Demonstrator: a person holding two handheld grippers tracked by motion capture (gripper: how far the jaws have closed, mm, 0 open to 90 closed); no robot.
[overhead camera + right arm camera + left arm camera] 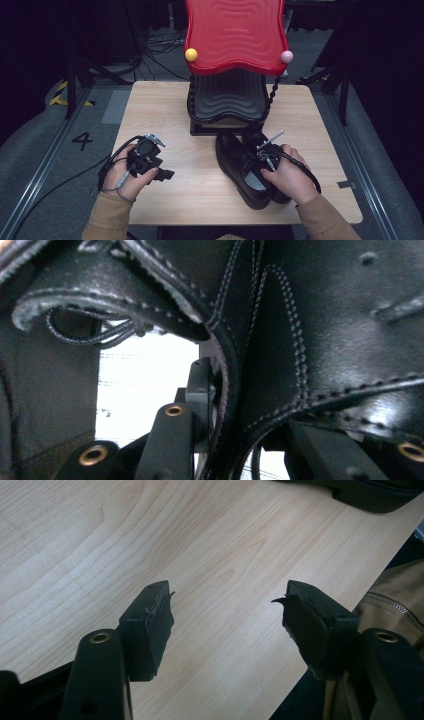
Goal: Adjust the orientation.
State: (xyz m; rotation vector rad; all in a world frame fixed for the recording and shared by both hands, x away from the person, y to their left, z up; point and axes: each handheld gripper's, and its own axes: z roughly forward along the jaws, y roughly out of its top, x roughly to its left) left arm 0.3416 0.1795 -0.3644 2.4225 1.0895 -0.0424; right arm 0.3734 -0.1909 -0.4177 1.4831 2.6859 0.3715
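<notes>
From the high view I see two black shoes (243, 167) side by side at lower centre-right of the table (165, 115), toes toward a red and black rack (232, 65) at the top. My right gripper (265, 152) sits on the shoes, right of centre, held by the right hand (287, 175). My left gripper (162, 174) rests at lower left in the left hand (125, 177), well apart from the shoes.

In the left gripper view, the jaws stand wide apart over bare wood, nothing between them (a dark shoe edge (375, 492) shows at upper right).

In the right gripper view, stitched black leather (310, 330) fills the frame. One jaw lies inside the shoe's opening, the other outside, with the shoe wall between them; the fingers (200, 390) look pressed on it.
</notes>
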